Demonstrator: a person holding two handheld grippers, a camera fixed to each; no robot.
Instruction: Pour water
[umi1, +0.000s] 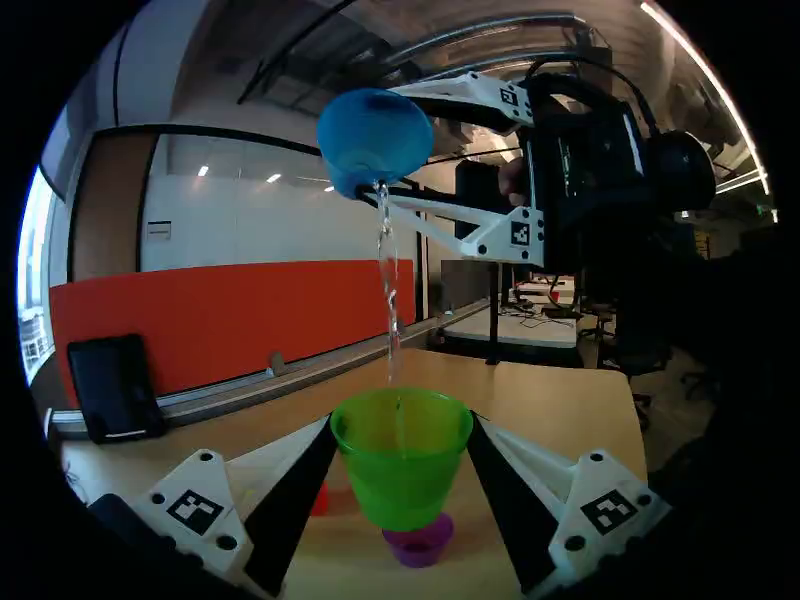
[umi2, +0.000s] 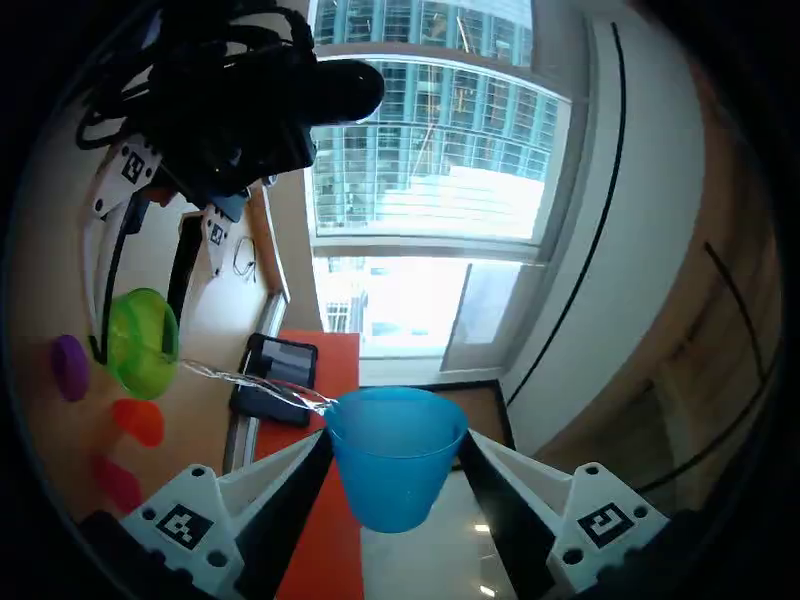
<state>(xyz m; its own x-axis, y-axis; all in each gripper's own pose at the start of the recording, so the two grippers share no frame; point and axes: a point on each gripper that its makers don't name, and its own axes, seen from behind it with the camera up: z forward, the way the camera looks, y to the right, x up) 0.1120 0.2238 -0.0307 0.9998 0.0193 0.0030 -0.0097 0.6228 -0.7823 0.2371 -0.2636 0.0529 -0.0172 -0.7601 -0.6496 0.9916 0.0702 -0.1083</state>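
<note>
My left gripper (umi1: 400, 470) is shut on a green cup (umi1: 402, 455), held upright above the wooden table (umi1: 560, 400). Up above it, my right gripper (umi1: 425, 150) holds a blue cup (umi1: 372, 138) tipped on its side, and a thin stream of water (umi1: 388, 290) falls from its rim into the green cup. In the right gripper view, my right gripper (umi2: 395, 475) is shut on the blue cup (umi2: 393, 455). Water (umi2: 250, 382) runs from its lip toward the green cup (umi2: 142, 342), which the left gripper (umi2: 150, 260) holds.
A purple cup (umi1: 420, 543) and something red (umi1: 320, 498) lie on the table under the green cup. A dark tablet (umi1: 112, 388) leans against the orange partition (umi1: 230, 315). Purple (umi2: 70, 366), orange (umi2: 140, 421) and pink (umi2: 118, 482) cups sit on the table. Desks and chairs stand behind.
</note>
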